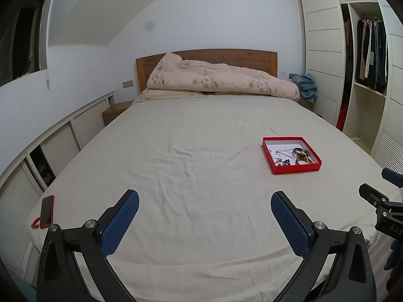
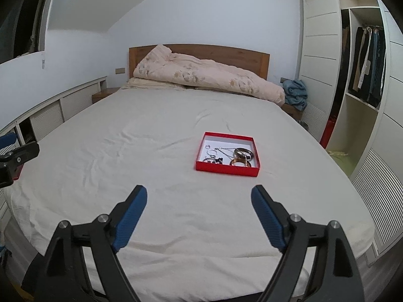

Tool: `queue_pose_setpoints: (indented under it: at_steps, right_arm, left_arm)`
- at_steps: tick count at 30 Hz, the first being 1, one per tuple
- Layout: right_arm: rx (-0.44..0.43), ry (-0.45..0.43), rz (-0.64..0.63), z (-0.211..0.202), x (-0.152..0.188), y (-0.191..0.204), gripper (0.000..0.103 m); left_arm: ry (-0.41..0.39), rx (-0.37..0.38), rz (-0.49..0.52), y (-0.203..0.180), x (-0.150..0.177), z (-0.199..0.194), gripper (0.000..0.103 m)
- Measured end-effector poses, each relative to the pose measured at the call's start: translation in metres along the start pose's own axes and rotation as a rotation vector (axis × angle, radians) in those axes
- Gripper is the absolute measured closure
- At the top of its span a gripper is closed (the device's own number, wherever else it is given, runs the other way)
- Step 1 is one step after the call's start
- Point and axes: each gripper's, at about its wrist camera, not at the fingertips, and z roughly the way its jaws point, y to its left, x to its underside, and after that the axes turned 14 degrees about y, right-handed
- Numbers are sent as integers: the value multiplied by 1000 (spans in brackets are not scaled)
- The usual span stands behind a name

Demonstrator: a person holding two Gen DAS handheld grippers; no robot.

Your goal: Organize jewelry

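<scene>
Matt red cardboard box of shiny metal jewelry on wrinkled cloth sheet; wooden headboard.

Both tools wide open, nothing between the pads

The left tool and right tool are held side by side, each tilted downward. Their blue pads stand far apart, gripping nothing, black arms splayed outward.

We see a bed with a rumpled quilt at its headboard, a phone near its corner, and an open wardrobe beside it.
</scene>
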Motion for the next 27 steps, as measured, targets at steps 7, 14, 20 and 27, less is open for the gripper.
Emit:
queue_pose_setpoints:
  at_steps: [7, 14, 20, 27]
  right_arm:
    - [-7, 16, 11, 8, 1, -4, 19]
    - [-8, 32, 13, 13, 4, -5, 19]
    - [-8, 46, 15, 18, 7, -6, 19]
    - [-10, 64, 17, 25, 10, -7, 19]
  left_arm:
    - [11, 6, -2, 0, 1, 4, 0]
    - [20, 11, -2, -2, 3, 8, 0]
    - [30, 18, -1, -2, 5, 12, 0]
    - [44, 24, 2, -2, 5, 18, 0]
